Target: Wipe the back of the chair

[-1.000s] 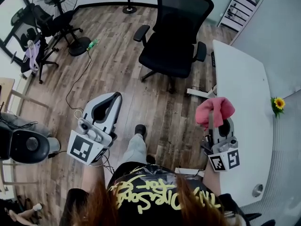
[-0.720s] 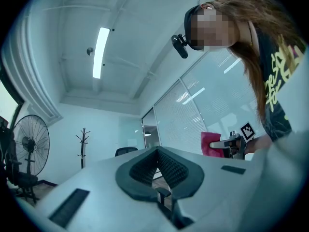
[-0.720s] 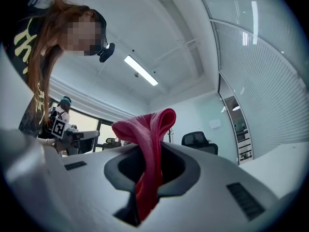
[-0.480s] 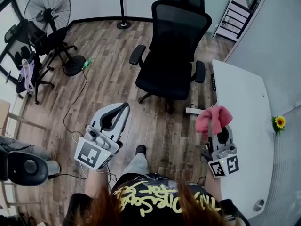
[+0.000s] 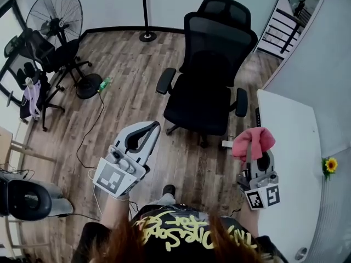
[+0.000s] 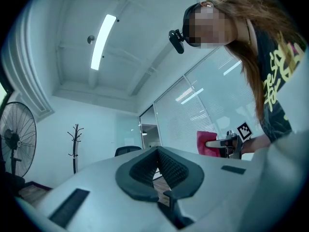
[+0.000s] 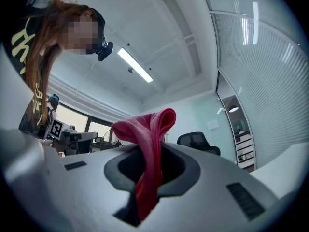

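A black mesh office chair (image 5: pixel 211 75) stands on the wood floor ahead of me, its tall back (image 5: pixel 219 34) on the far side of the seat. My left gripper (image 5: pixel 155 125) hangs above the floor to the left of the chair, shut with nothing in it. My right gripper (image 5: pixel 251 144) is level with it on the right, shut on a pink cloth (image 5: pixel 252 137) that bunches over the jaws. In the right gripper view the cloth (image 7: pixel 147 144) hangs down between the jaws, with the chair (image 7: pixel 198 141) small beyond. Both grippers are well short of the chair.
A white desk (image 5: pixel 290 147) with a small sunflower (image 5: pixel 329 164) runs along the right. A standing fan (image 5: pixel 54 10), another dark chair (image 5: pixel 52 56), a green bottle (image 5: pixel 105 83) and a floor cable (image 5: pixel 88 125) lie at the left. A coat stand base (image 5: pixel 147 35) stands by the far wall.
The view has lifted, so the chair now sits lower and shows its whole back. The left gripper has drifted right and slightly down in the frame. The right gripper keeps the cloth.
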`<action>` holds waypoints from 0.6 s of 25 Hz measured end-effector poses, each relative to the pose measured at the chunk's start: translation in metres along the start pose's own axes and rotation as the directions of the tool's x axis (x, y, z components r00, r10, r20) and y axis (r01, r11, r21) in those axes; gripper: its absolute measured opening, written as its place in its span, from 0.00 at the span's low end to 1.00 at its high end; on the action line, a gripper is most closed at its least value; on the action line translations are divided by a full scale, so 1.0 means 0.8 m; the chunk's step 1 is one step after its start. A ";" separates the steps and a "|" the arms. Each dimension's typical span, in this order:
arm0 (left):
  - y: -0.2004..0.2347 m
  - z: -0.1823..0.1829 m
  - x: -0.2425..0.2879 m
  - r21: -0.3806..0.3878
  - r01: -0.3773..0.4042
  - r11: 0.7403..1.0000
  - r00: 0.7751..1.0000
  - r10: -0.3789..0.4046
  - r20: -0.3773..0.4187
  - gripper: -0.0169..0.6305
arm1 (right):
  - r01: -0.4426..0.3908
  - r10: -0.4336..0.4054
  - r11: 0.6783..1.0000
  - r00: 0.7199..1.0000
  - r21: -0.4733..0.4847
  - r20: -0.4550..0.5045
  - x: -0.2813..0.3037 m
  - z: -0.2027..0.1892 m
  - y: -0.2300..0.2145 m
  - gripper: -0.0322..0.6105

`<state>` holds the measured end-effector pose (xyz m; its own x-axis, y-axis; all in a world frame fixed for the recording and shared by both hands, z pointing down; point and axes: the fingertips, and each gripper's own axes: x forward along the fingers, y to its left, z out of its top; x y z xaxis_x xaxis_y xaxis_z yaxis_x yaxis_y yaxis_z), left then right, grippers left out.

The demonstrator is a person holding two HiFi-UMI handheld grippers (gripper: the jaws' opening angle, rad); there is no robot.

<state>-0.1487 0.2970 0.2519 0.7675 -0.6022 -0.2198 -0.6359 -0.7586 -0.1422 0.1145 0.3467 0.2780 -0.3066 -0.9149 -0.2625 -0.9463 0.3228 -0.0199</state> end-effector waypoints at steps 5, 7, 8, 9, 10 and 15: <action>0.029 -0.004 0.027 -0.002 0.029 1.000 0.999 -0.029 0.014 0.02 | 0.028 -0.028 1.000 1.000 -0.007 0.003 0.036 -0.009 -0.010 0.15; 0.035 -0.010 0.033 -0.006 0.034 0.999 0.999 -0.034 0.010 0.02 | 0.039 -0.039 0.999 0.999 0.001 0.000 0.042 -0.013 -0.014 0.15; 0.037 -0.012 0.037 -0.011 0.032 0.999 0.999 -0.032 0.009 0.02 | 0.043 -0.043 0.999 0.999 0.005 -0.003 0.043 -0.014 -0.017 0.14; 0.039 -0.012 0.040 -0.015 0.028 0.999 0.999 -0.028 0.015 0.02 | 0.046 -0.046 0.999 0.999 0.008 -0.007 0.044 -0.015 -0.021 0.14; 0.040 -0.011 0.044 -0.016 0.025 1.000 0.999 -0.025 0.026 0.02 | 0.049 -0.049 0.999 0.999 0.009 -0.010 0.044 -0.015 -0.025 0.14; 0.039 -0.011 0.052 -0.016 0.011 1.000 1.000 -0.011 0.028 0.02 | 0.056 -0.055 0.998 0.998 0.023 -0.015 0.047 -0.015 -0.039 0.14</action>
<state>-0.1361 0.2460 0.2470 0.7717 -0.5868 -0.2453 -0.6259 -0.7692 -0.1292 0.1313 0.2994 0.2801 -0.2553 -0.9350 -0.2461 -0.9592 0.2769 -0.0568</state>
